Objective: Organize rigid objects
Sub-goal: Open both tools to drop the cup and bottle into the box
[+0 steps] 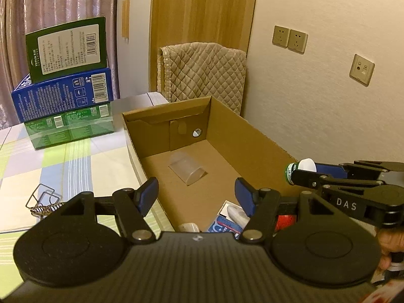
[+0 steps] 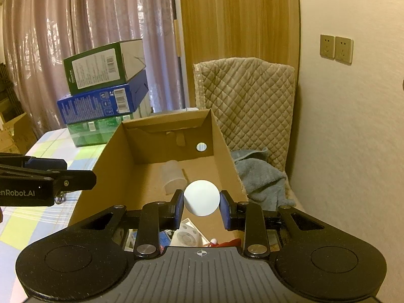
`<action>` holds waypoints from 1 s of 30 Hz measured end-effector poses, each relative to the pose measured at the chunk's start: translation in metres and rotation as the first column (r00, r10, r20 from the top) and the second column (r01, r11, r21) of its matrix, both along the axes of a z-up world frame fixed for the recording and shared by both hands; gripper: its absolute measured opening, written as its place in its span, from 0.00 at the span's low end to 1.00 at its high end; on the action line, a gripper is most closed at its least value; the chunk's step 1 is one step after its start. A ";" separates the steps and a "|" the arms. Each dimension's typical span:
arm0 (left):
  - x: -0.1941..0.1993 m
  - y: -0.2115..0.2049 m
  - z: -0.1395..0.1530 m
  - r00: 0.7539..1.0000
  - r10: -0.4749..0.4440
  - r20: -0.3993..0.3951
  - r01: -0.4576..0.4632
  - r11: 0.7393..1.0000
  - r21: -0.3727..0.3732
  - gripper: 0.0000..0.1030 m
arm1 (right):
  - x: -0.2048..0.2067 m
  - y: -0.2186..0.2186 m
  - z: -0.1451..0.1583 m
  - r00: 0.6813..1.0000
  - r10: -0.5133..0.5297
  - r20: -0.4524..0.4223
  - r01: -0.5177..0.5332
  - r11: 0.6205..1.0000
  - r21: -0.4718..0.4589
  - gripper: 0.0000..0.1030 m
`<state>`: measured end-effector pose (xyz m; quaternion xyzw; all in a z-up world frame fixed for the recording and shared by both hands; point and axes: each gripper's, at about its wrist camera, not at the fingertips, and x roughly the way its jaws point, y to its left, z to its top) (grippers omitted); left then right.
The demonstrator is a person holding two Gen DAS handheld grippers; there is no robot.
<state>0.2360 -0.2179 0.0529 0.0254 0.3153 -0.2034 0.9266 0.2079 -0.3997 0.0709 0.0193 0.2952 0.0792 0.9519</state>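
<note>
Now right gripper [image 2: 201, 199] clamps small bottle [image 2: 201, 198] above cardboard box [image 2: 118, 151] — left gripper [image 1: 197, 197] half-open, empty.

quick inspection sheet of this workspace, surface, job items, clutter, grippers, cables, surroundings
surface: table with checked cloth.
job's things: open cardboard box holding a clear plastic cup lying on its side and small packets at the near end; small bottle with a white end.
clutter: three stacked cartons; wire clips.
grippers: left gripper open, empty, over the box; right gripper shut on the small bottle.
cables: nothing seen.
surroundings: curtain, wooden panel, quilted chair cover, blue towel, wall sockets.
</note>
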 end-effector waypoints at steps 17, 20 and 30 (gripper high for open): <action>-0.001 -0.001 0.002 1.000 -0.001 0.003 0.001 1.000 -0.005 0.60 | 0.007 -0.006 -0.007 0.999 -0.010 -0.032 0.011 1.000 0.018 0.26; -0.001 -0.001 0.002 1.000 -0.001 0.001 0.001 1.000 -0.008 0.60 | 0.008 -0.005 -0.007 0.999 -0.010 -0.031 0.010 1.000 0.021 0.26; -0.007 0.007 0.003 1.000 0.010 0.003 -0.010 1.000 -0.017 0.60 | 0.001 -0.008 -0.001 1.000 -0.005 0.014 0.004 0.999 0.051 0.36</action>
